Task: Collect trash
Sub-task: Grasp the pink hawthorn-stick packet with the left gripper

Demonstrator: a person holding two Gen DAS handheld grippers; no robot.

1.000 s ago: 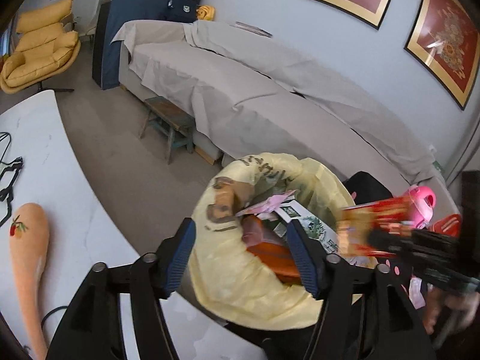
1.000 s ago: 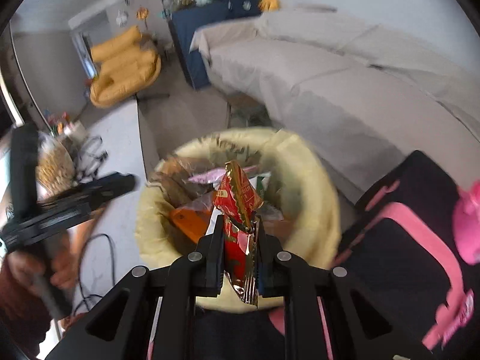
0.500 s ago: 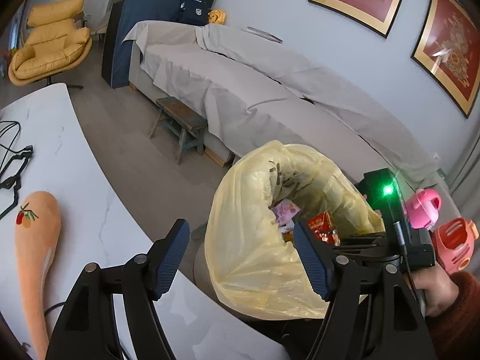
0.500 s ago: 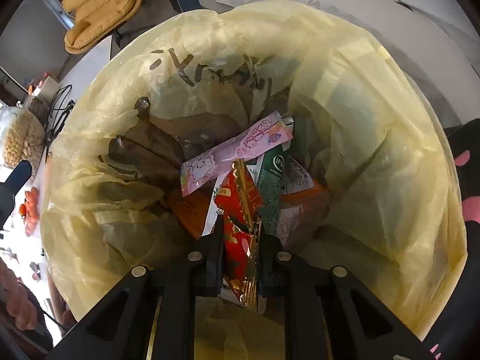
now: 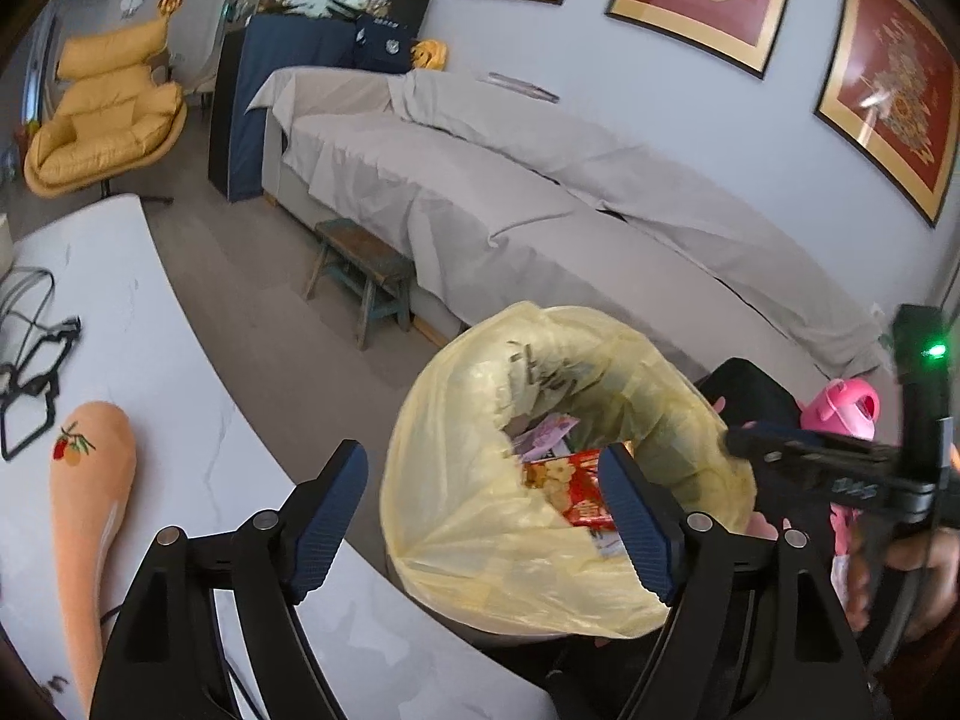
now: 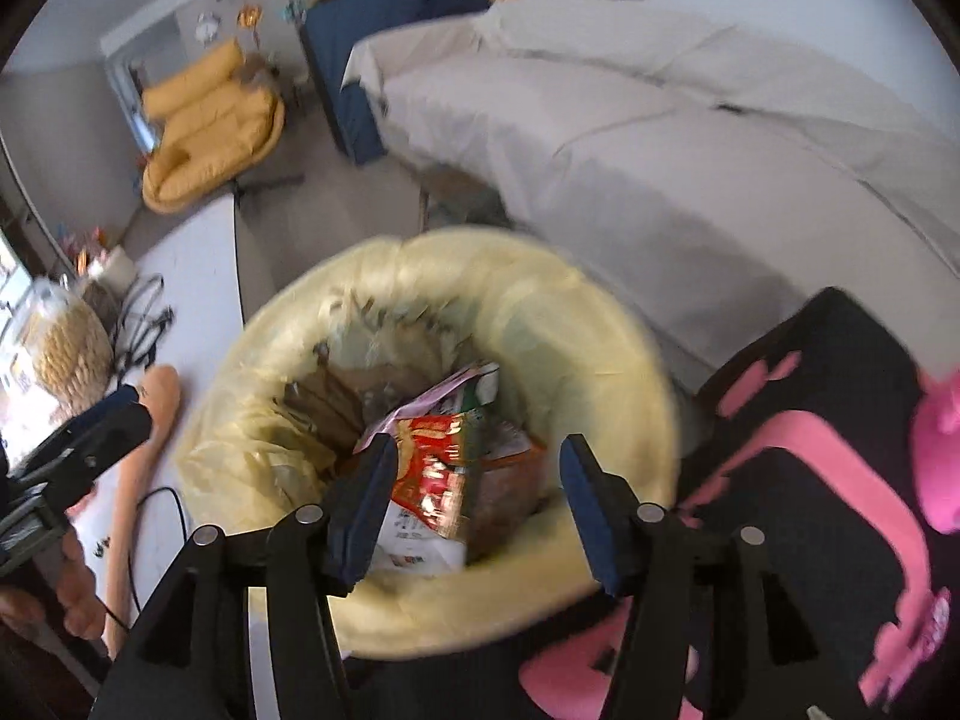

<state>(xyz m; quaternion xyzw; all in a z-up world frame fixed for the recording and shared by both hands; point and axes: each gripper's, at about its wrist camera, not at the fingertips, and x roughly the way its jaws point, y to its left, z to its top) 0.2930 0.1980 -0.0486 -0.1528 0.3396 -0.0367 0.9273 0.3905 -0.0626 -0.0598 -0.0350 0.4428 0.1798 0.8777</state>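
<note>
My right gripper (image 6: 474, 504) hangs over the yellow trash bag (image 6: 606, 324), jaws opening w/ nothing pinched, so the red snack wrapper (image 6: 435, 468) lies inside; left gripper (image 5: 480, 522), opening too, straddles the bag's near rim, empty.

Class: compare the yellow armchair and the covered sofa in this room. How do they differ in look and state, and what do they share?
The yellow armchair is bare, its padded cushions showing; the sofa is draped in a grey cloth. The armchair seats one and stands alone; the sofa is long and runs along the wall. Both are unoccupied.
</note>
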